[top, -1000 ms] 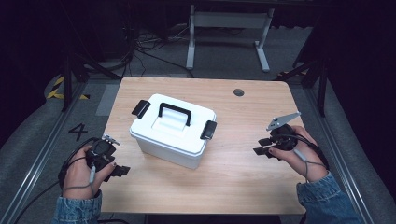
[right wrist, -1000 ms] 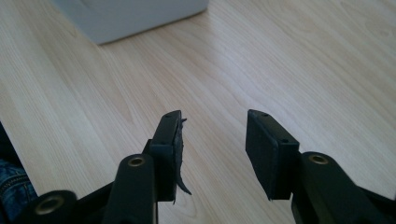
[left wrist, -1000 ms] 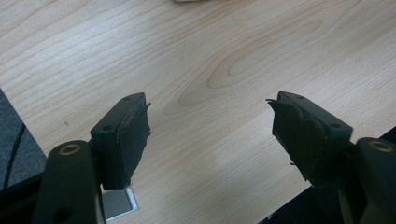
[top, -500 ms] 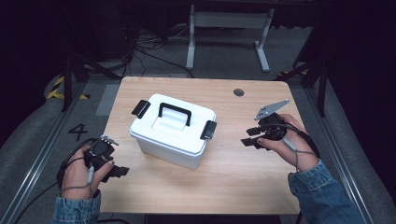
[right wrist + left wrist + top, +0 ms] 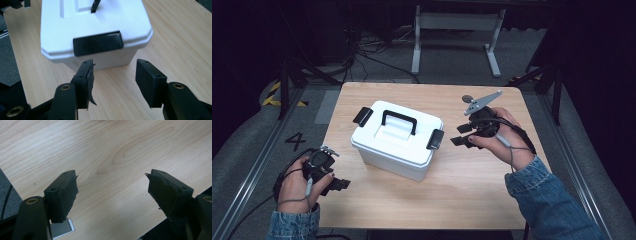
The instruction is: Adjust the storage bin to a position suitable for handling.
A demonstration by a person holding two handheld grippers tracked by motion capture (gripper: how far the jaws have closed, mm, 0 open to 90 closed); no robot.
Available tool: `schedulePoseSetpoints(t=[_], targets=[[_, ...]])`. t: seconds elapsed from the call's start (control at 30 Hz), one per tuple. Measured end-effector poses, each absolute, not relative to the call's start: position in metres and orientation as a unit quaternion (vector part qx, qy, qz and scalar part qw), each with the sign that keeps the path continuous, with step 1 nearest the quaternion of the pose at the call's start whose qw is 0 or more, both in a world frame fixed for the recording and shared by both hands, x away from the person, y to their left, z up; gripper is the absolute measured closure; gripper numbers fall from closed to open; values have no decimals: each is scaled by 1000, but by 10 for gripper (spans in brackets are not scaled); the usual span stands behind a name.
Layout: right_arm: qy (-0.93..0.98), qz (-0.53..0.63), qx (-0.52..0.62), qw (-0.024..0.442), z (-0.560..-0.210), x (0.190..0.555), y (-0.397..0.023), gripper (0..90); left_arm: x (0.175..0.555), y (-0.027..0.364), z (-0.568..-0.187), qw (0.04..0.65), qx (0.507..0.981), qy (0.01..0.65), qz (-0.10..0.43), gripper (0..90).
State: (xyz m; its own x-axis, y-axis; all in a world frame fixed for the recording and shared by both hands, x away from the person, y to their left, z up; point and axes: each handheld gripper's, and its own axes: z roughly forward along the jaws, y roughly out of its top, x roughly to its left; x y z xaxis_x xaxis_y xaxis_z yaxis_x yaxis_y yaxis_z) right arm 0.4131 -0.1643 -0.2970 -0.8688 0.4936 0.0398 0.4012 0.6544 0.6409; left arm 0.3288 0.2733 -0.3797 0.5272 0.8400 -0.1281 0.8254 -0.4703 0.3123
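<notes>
Box (image 5: 398,141), white with a black handle (image 5: 399,120) and black latches, sits mid-table (image 5: 462,200), slightly left of center. The right gripper (image 5: 460,135) has its jaws spread apart and empty, pointing at the box's right-end latch (image 5: 98,45) from just beside it, not touching. The left gripper (image 5: 337,184), jaws also apart and empty, rests low over bare wood near the table's front left corner, apart from the box.

The box (image 5: 397,137) sits mid-desk (image 5: 492,190), between the two tools. It lies just ahead of the right tool (image 5: 460,135), its side latch (image 5: 98,43) facing it. The left tool (image 5: 337,182) rests well apart, near the desk's corner.
</notes>
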Motion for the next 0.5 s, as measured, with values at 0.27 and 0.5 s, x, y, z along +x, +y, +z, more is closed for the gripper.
schedulePoseSetpoints(t=[0.27, 0.5], targets=[[908, 341, 235, 65, -291, 427, -139, 495, 329, 275, -379, 171, 857, 485, 29, 234], [908, 346, 227, 59, -286, 438, -117, 495, 329, 277, -379, 177, 851, 493, 32, 234]])
